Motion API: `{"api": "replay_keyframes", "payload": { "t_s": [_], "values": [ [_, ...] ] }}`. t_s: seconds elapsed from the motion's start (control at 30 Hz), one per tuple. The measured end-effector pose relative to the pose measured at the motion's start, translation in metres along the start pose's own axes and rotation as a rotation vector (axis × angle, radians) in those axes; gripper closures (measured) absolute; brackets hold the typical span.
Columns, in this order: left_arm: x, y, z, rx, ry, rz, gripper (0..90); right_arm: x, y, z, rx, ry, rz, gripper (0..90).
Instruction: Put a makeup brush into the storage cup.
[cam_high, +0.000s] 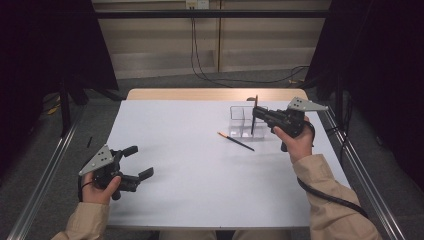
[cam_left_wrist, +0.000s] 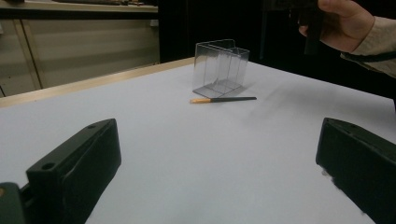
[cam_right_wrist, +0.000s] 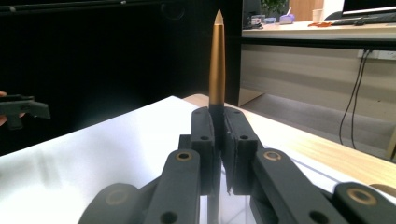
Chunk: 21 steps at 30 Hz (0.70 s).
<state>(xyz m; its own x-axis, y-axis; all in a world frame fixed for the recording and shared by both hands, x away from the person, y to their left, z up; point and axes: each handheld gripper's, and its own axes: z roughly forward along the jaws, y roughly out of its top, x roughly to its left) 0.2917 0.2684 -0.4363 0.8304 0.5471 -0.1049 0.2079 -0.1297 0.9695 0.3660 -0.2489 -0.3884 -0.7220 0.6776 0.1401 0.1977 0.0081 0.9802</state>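
A clear plastic holder (cam_high: 242, 120) with compartments stands on the white table (cam_high: 200, 175) at the back right. My right gripper (cam_high: 257, 114) is shut on an upright dark pen (cam_high: 254, 116) whose lower end hangs at the holder. In the right gripper view, the pen's gold upper part (cam_right_wrist: 216, 60) rises above the closed right gripper (cam_right_wrist: 219, 135). A second dark pen with an orange end (cam_high: 235, 141) lies flat on the table just in front of the holder (cam_left_wrist: 219, 67), also seen as the lying pen (cam_left_wrist: 224, 99). My left gripper (cam_high: 140, 161) rests open and empty at the front left.
The table's wooden far edge (cam_high: 210, 94) shows behind the white surface. Metal rails (cam_high: 360, 170) run along both sides. Cables (cam_high: 210, 75) hang at the back wall. The person's right hand (cam_left_wrist: 345, 21) shows in the left gripper view.
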Motion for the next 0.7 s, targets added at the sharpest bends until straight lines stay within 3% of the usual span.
{"api": "replay_keyframes", "payload": {
  "t_s": [0.4, 0.7],
  "values": [
    [-0.002, 0.001, 0.001, -0.002, -0.009, 0.006, 0.0, -0.014, 0.017, 0.007, -0.030, -0.058, -0.001, 83.7],
    [-0.002, 0.001, 0.002, -0.005, -0.013, 0.010, 0.0, -0.025, 0.020, 0.008, -0.034, -0.105, 0.001, 83.7]
  ]
}}
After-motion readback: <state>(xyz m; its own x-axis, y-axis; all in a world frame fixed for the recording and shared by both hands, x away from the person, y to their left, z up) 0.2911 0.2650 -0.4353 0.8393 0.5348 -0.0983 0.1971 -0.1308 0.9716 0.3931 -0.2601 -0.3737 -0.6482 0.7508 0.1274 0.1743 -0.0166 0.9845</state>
